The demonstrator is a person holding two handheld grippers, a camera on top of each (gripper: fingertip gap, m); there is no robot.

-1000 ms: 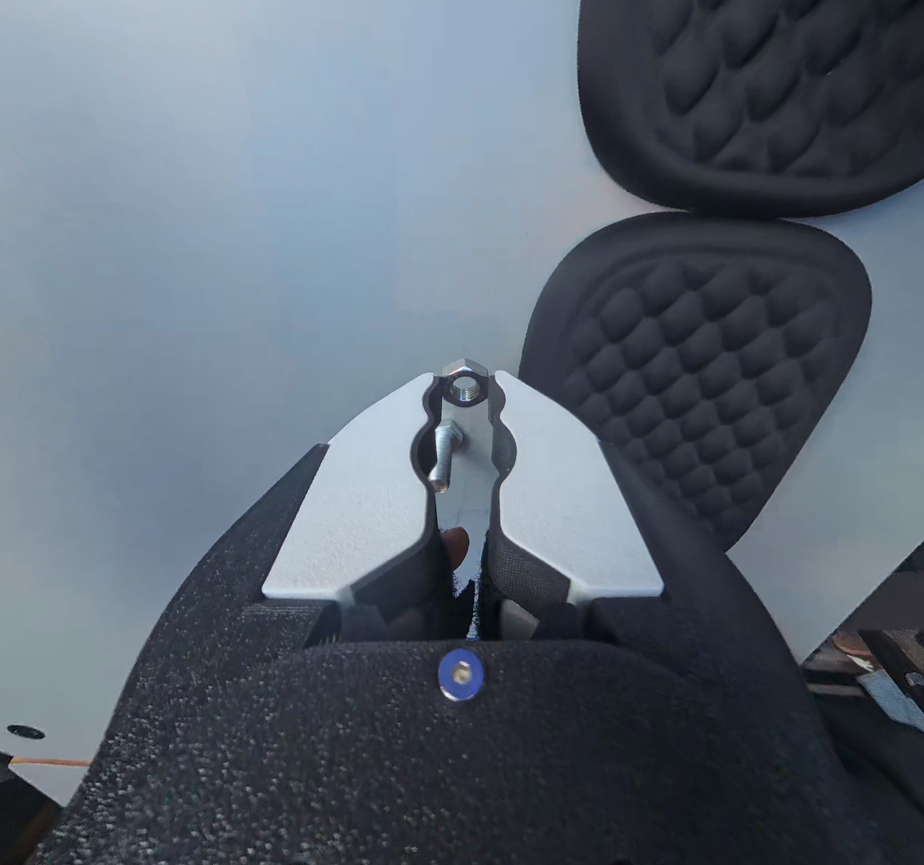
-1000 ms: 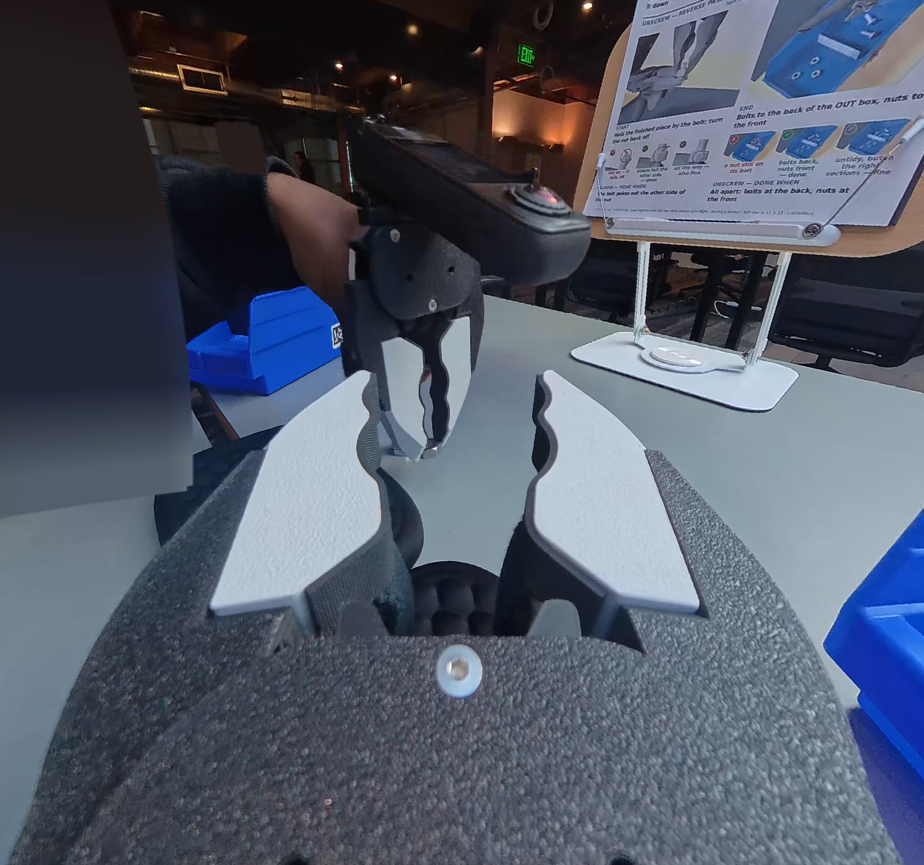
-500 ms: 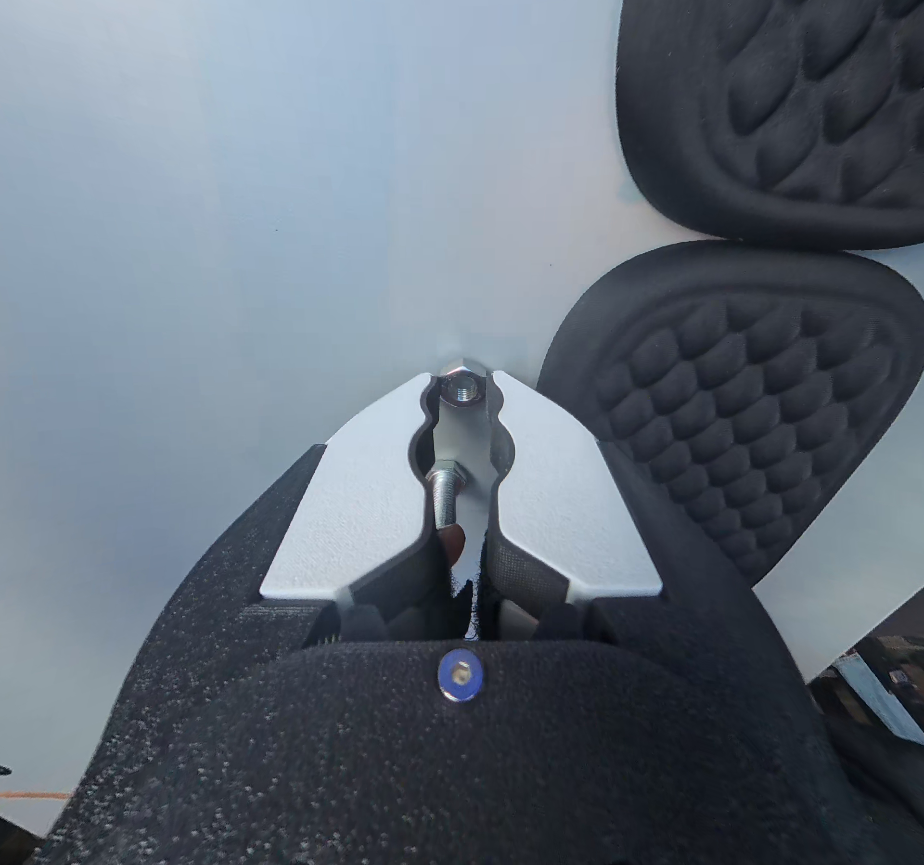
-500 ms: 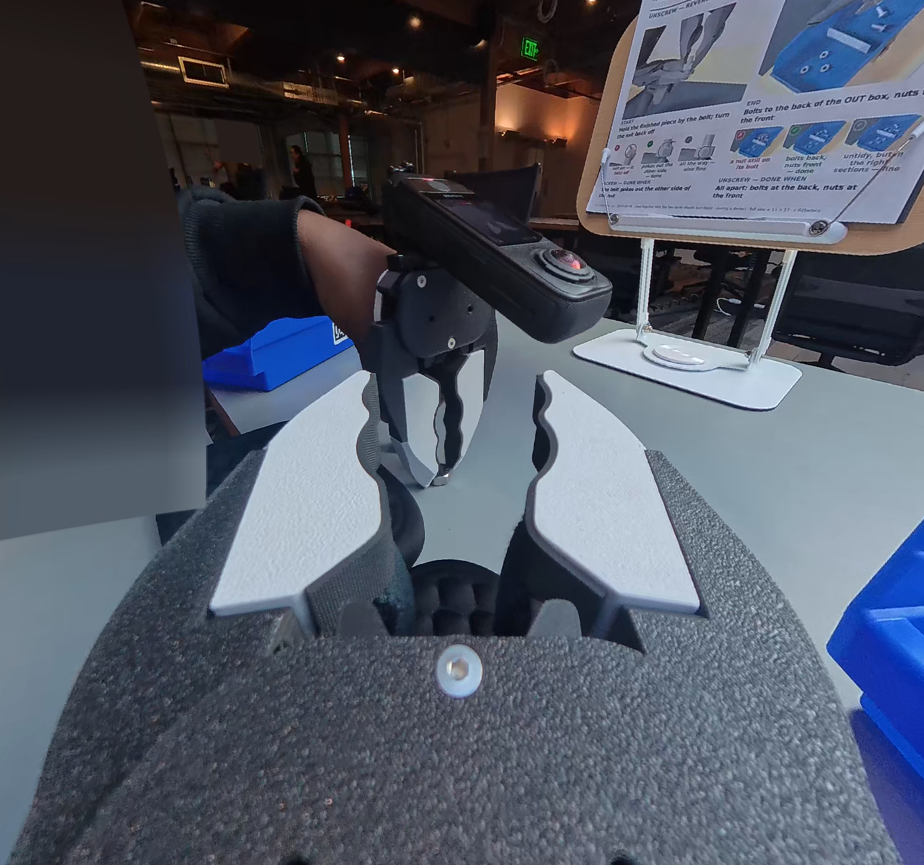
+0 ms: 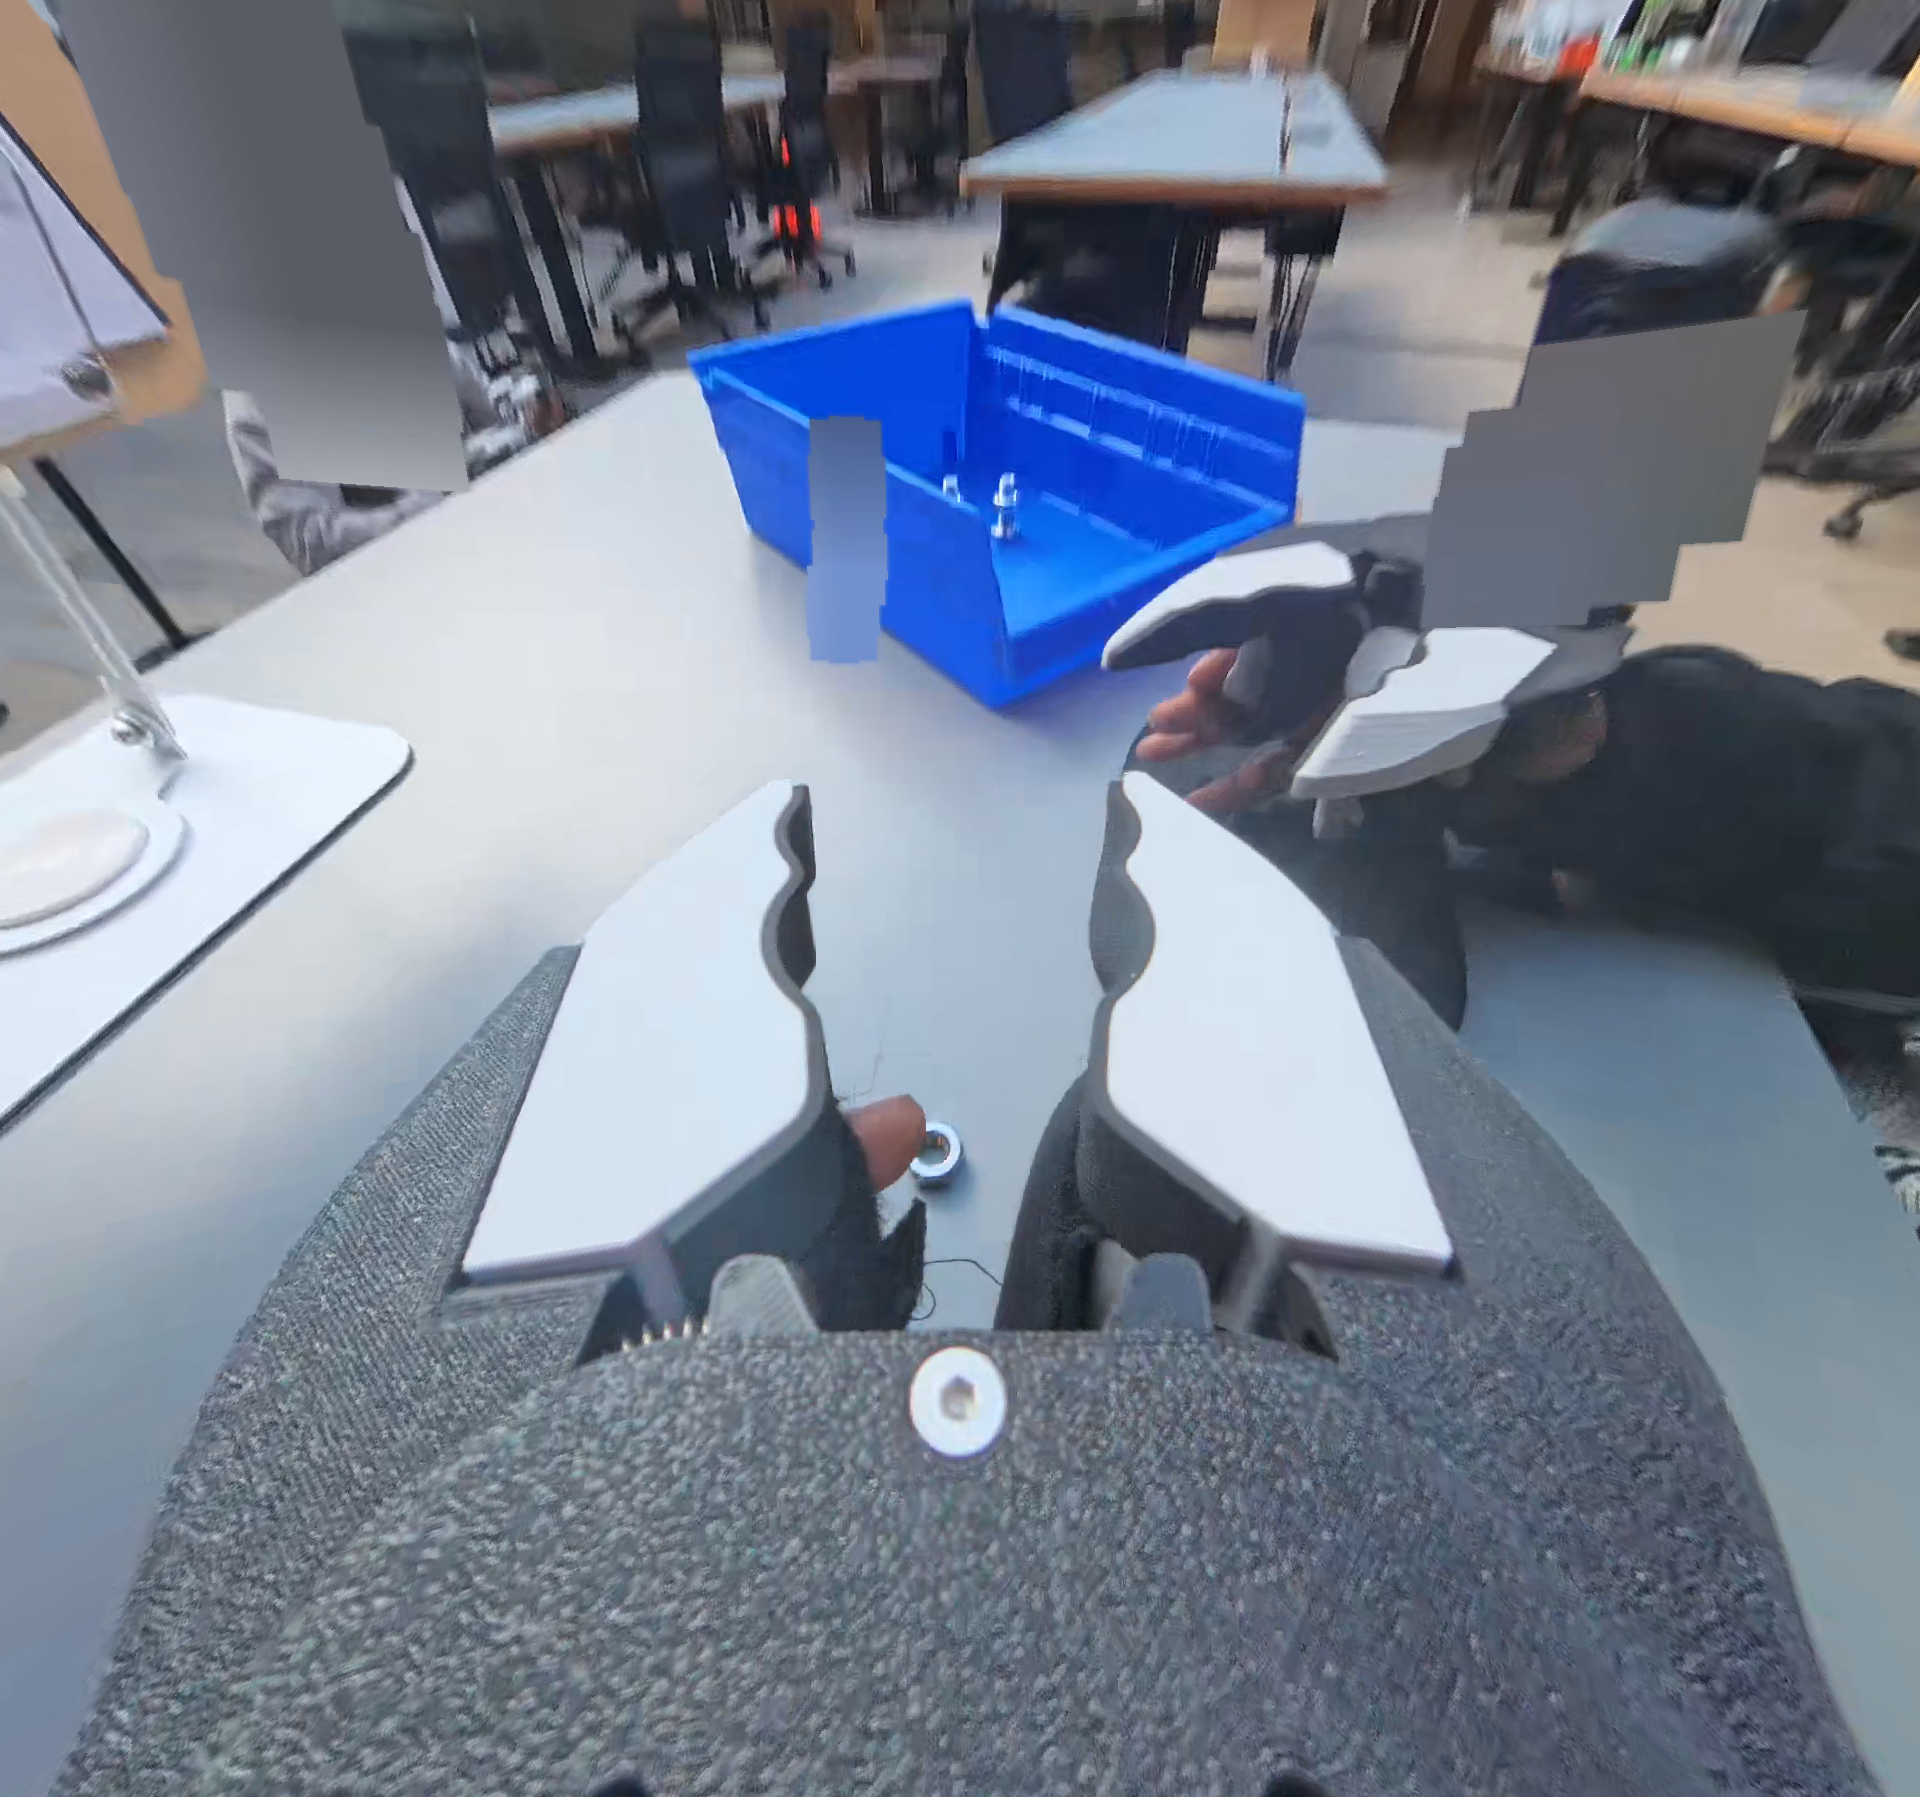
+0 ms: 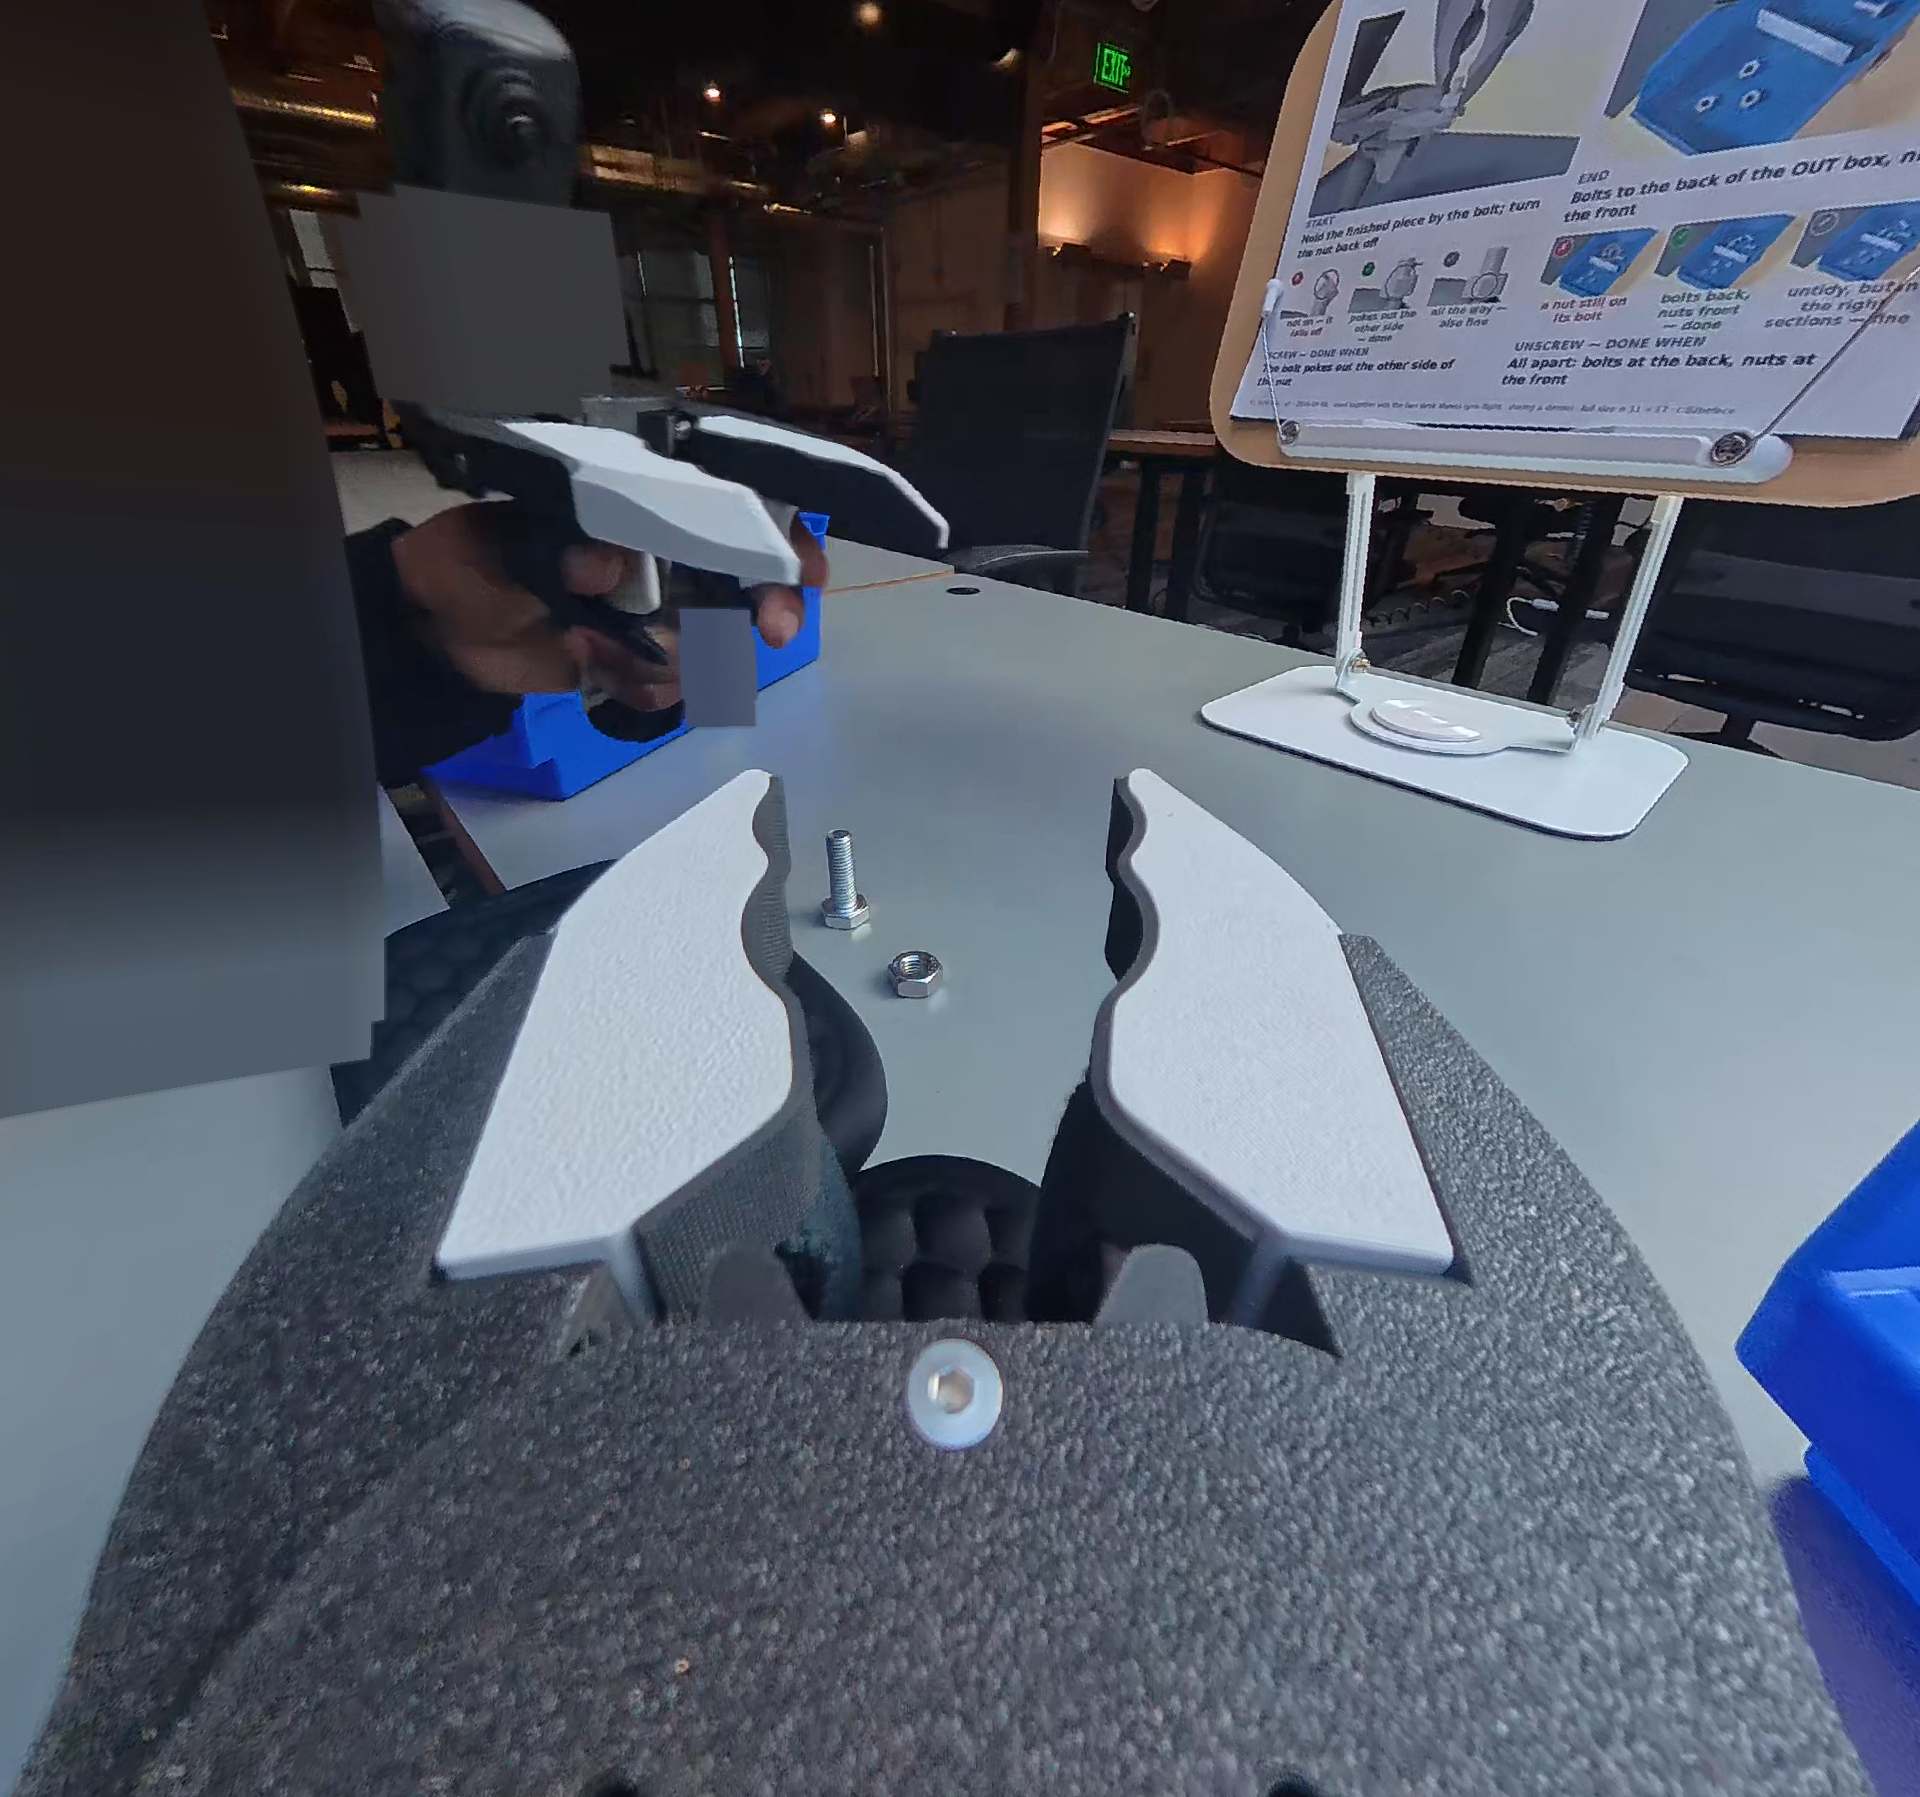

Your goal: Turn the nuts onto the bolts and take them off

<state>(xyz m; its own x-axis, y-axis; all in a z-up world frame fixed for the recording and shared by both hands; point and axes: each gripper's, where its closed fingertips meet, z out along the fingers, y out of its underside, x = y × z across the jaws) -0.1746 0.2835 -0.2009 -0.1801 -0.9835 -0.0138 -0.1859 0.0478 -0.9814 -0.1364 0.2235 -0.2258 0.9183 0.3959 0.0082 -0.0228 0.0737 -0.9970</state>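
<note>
Left gripper (image 5: 956,802) has let go: jaws now wide apart, empty, lifted off the counter (image 6: 1039,760). Bolt (image 6: 844,883) stands head-down, nut (image 6: 915,974) loose just beside it. Right gripper (image 6: 943,791) jaws open, empty. Judged: pair separated; sorting into the blue bin (image 5: 997,490) remains.

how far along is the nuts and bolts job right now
Done: one nut and bolt lie apart on the grey table. In hand: nothing, since the left tool and right tool are both open. Left: the assembled bolts standing in the blue bin.
</note>
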